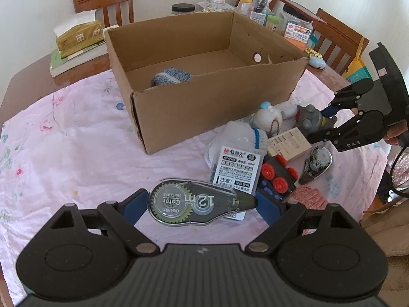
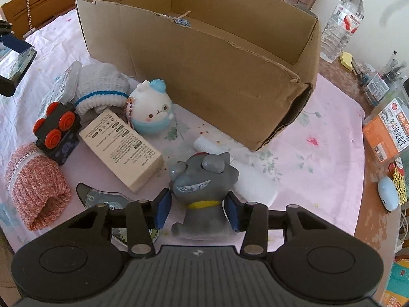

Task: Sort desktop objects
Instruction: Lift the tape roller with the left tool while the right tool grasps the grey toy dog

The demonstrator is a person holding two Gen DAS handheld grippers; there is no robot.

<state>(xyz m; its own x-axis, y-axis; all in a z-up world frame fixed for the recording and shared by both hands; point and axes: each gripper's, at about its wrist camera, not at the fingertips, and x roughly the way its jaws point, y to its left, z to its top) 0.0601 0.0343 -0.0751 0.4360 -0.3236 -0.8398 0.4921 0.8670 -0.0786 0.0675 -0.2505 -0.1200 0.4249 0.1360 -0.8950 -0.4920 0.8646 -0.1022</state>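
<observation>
Right gripper point(image 2: 198, 208) I have clamped on the grey figurine point(image 2: 202, 192) near the tabletop's right edge, blue pads at its sides for lifting, while my left gripper point(image 1: 202, 202) grips the correction tape dispenser point(image 1: 196, 203) lengthwise, ready for the cardboard box point(image 1: 204, 107).

Both views are evenly lit by soft daylight; shadows are kept faint, and edges are bent and darkened by fisheye.
</observation>
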